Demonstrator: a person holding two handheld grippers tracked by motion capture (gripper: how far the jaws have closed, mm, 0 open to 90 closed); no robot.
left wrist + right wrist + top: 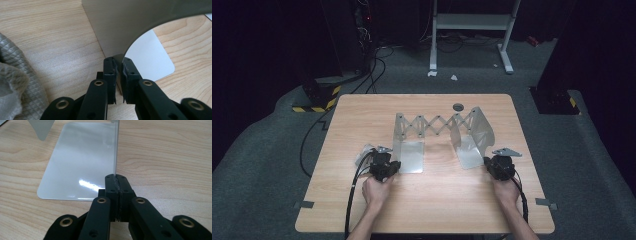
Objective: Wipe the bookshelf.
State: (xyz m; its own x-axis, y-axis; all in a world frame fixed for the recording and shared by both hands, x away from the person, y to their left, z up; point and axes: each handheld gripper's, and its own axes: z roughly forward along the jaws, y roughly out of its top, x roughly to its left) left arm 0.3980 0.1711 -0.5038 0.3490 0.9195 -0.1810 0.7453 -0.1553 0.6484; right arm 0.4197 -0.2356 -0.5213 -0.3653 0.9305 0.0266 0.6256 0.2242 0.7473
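An extendable metal rack stands on the wooden table [362, 200], its scissor lattice [435, 125] joining two upright end plates. My left gripper [394, 165] is at the left end plate [400, 131]. In the left gripper view the gripper [119, 61] is shut on the near edge of that upright plate [120, 22], beside its flat base [150, 57]. My right gripper [489, 161] is at the right end plate [482, 130]. In the right gripper view it [116, 178] is shut on the thin upright plate [116, 147], seen edge-on, next to its base [80, 160].
A grey quilted cloth [363, 154] lies just left of my left gripper, and it is large in the left gripper view [15, 82]. A round grey grommet [458, 106] sits near the table's far edge. Beyond the table stand a white desk frame [472, 22] and floor cables.
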